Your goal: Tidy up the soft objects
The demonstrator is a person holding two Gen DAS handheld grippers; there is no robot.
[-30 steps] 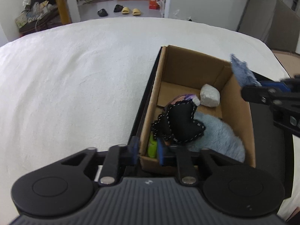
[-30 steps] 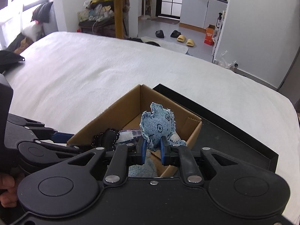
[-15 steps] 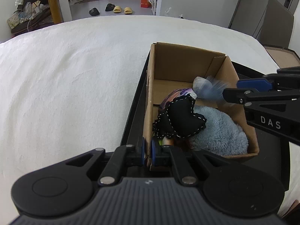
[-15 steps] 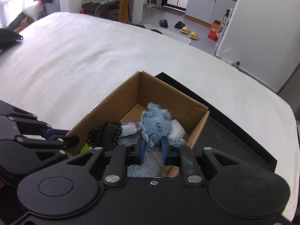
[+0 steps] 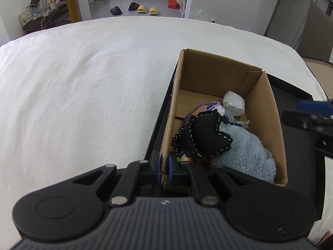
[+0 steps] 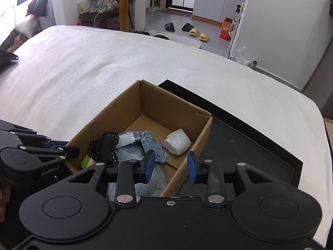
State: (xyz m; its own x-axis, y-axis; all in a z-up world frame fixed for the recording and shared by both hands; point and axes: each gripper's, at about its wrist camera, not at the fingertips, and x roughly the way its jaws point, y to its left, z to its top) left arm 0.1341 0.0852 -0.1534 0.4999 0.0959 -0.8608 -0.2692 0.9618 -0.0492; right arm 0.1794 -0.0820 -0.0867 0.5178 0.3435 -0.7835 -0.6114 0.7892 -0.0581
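Note:
A cardboard box [image 5: 270, 125] stands in a black tray [image 5: 297, 145] on the white bed. My left gripper [image 5: 164, 166] is shut on the box's near left wall. Inside lie a black heart cushion with white stitching [image 5: 206, 137], a pale blue fluffy piece [image 5: 247, 154] and a white pouch [image 5: 234, 106]. A small denim toy [image 6: 154, 148] rests loose among them, just ahead of my right gripper [image 6: 170, 166]. Its jaws are opening and grip nothing. They straddle the box's right wall [image 6: 199, 141].
The white bed cover [image 5: 83, 93] spreads wide to the left and behind the box. The tray's raised rim [image 6: 260, 137] runs along the far right. Beyond the bed are a yellow table leg [image 6: 122, 8], slippers [image 6: 196, 33] and an orange carton [image 6: 225, 29].
The right gripper let go of the denim toy, which dropped into the box, and its jaws spread apart. The left gripper tightened on the box wall and stayed put.

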